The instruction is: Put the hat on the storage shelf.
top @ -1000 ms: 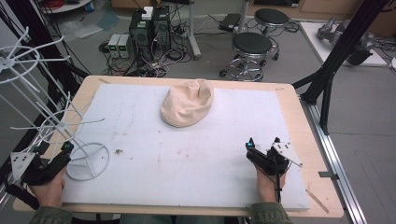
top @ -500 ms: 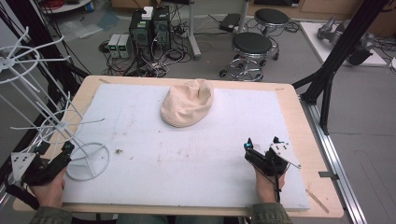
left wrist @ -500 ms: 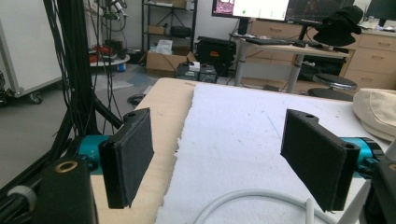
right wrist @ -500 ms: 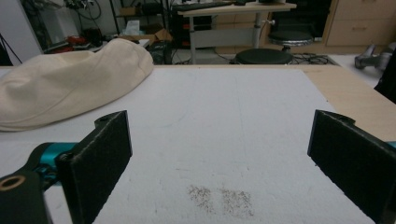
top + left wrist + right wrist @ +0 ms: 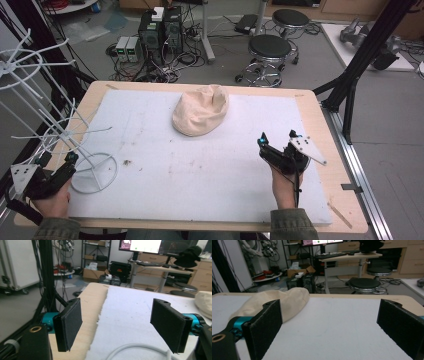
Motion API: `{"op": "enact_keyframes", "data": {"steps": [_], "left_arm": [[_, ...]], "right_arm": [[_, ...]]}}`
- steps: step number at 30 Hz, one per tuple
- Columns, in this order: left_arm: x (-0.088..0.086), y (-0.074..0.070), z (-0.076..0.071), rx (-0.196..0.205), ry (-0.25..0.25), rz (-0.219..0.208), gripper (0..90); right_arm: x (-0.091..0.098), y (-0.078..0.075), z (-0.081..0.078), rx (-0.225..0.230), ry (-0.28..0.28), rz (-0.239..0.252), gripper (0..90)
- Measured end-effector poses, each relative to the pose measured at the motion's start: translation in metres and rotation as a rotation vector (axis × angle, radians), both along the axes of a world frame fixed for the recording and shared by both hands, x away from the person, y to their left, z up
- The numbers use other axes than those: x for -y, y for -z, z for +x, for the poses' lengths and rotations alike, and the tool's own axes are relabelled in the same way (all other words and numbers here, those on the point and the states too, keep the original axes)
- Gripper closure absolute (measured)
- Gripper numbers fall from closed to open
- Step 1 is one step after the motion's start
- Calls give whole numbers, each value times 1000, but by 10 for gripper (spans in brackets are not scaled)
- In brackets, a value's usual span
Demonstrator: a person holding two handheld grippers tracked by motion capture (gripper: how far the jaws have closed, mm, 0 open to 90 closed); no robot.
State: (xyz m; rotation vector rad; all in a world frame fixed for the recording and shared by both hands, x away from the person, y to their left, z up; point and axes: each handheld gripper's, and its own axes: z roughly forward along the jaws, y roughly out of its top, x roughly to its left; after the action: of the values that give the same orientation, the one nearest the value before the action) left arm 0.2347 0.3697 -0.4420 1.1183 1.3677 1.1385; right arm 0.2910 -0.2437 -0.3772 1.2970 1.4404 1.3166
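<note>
Little has moved since a second ago: both grippers stay low at the near edge of the table, the right gripper point(image 5: 278, 139) having edged slightly left. Its jaws stand wide apart with nothing between them, aimed at the cream-coloured soft fabric cap point(image 5: 201, 111), which lies well apart from it at the far middle of the white foam mat point(image 5: 200, 170). At near left, the left gripper point(image 5: 56, 159), jaws also spread wide and empty, sits just beside the round base of the white wire display rack point(image 5: 95, 172). Two black round stools point(image 5: 270, 47) stand beyond the wooden table point(image 5: 320, 115).
</note>
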Motion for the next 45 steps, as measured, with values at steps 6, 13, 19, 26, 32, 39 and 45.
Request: {"op": "enact_keyframes", "data": {"steps": [6, 13, 19, 26, 32, 39, 45], "left_arm": [[1, 0, -1, -3, 9, 11, 253], [0, 0, -2, -6, 14, 8, 253], [1, 1, -3, -19, 26, 19, 253], [4, 1, -2, -18, 37, 43, 253], [4, 1, -2, -22, 38, 39, 253], [4, 1, -1, -17, 38, 38, 253], [4, 1, -1, -19, 38, 36, 253]], "right_arm": [[-21, -29, 36, -25, -83, 13, 52], [-43, -45, 58, 6, -115, -6, 52], [-64, -54, 77, 14, -158, -31, 53], [-77, -57, 98, -34, -195, -26, 53], [-91, -60, 112, -67, -233, -31, 53], [-112, -66, 131, -112, -276, -36, 53], [-136, -65, 145, -161, -319, -65, 53]]}}
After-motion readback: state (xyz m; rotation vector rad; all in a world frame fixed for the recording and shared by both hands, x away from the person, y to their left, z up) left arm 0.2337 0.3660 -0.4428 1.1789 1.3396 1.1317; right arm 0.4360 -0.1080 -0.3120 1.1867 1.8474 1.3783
